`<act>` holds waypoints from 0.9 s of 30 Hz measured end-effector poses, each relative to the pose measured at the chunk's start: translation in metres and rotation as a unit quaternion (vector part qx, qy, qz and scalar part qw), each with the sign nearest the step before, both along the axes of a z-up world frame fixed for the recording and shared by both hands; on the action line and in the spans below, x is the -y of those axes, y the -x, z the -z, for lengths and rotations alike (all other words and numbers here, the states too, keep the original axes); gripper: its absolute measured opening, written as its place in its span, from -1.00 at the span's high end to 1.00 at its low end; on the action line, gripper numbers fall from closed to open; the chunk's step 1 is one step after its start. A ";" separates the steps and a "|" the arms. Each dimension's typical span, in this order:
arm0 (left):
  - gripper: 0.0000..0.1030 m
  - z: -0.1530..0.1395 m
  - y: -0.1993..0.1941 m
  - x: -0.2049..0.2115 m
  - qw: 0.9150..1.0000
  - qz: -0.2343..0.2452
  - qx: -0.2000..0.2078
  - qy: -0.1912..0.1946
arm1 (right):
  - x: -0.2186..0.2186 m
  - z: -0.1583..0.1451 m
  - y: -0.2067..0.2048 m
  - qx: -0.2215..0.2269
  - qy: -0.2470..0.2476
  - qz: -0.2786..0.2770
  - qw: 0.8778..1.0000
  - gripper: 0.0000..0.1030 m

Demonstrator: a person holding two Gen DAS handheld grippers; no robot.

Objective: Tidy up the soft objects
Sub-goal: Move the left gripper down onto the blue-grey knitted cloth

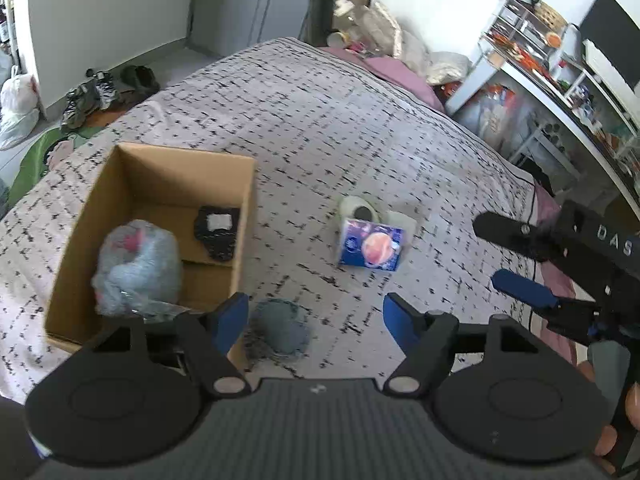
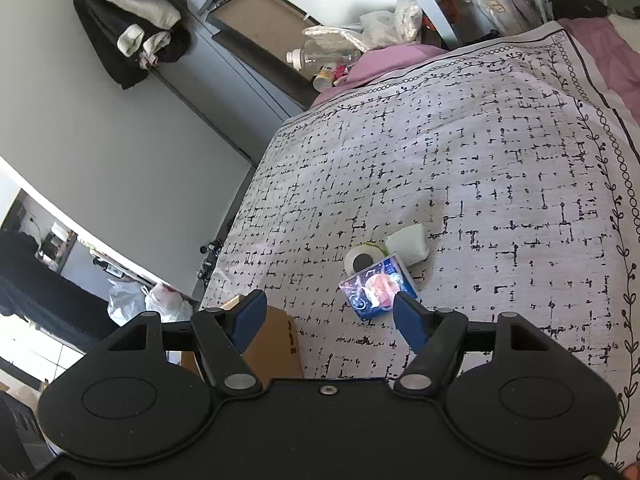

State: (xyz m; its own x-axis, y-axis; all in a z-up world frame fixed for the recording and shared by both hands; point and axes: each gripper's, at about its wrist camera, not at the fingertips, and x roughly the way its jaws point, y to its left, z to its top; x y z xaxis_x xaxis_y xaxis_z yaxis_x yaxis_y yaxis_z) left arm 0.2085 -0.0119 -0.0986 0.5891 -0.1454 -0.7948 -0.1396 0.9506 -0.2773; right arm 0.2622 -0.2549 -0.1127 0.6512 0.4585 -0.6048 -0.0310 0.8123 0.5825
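Right then, the grey-blue soft pad (image 1: 282, 330) lay on the bedspread (image 1: 320, 128) just beside the near corner of the cardboard box (image 1: 248, 200), and it sat between the fingers of your left gripper (image 1: 310, 322), closer to the left pad than the right. Those jaws were spread and touched nothing; I judged the pad not yet caught.

Risk first: closing from that offset, your left finger could have clipped the box wall or pinched bedspread along with the pad, because the pad was low, flat and tight against the cardboard. A shallow bite would likely have let it slip on the lift.

Inside the box you already had a clear bag of pale stuffing (image 1: 136, 264) and a small black item (image 1: 218, 236). Further out, the blue tissue pack (image 1: 372, 250), a paper roll (image 1: 358, 210) and a white bundle (image 2: 408, 244) waited together mid-bed. Your right gripper (image 2: 328, 320) hung with jaws spread and empty, the tissue pack just beyond its right fingertip.
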 end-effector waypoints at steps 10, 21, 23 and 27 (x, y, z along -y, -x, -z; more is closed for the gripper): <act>0.02 0.031 -0.004 0.029 0.999 -0.012 -0.031 -0.004 | 0.014 0.010 -0.003 -0.011 -0.022 0.002 1.000 -0.35; 0.07 0.066 -0.018 0.043 0.997 -0.047 -0.058 -0.037 | 0.024 0.026 -0.009 -0.039 -0.037 0.007 0.999 -0.35; 0.07 0.074 -0.021 0.044 0.995 -0.056 -0.065 -0.040 | 0.027 0.028 -0.010 -0.043 -0.041 0.008 0.998 -0.35; 0.07 0.087 -0.027 0.046 0.993 -0.075 -0.078 -0.048 | 0.029 0.032 -0.014 -0.048 -0.048 0.008 0.998 -0.35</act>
State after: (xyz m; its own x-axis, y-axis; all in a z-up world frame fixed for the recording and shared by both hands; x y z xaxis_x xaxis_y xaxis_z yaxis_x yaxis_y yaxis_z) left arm 0.2350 -0.0576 -0.1858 0.4673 0.0162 -0.8840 -0.3165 0.9366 -0.1501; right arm 0.2760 -0.2840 -0.1450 0.5995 0.5069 -0.6194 0.0415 0.7532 0.6565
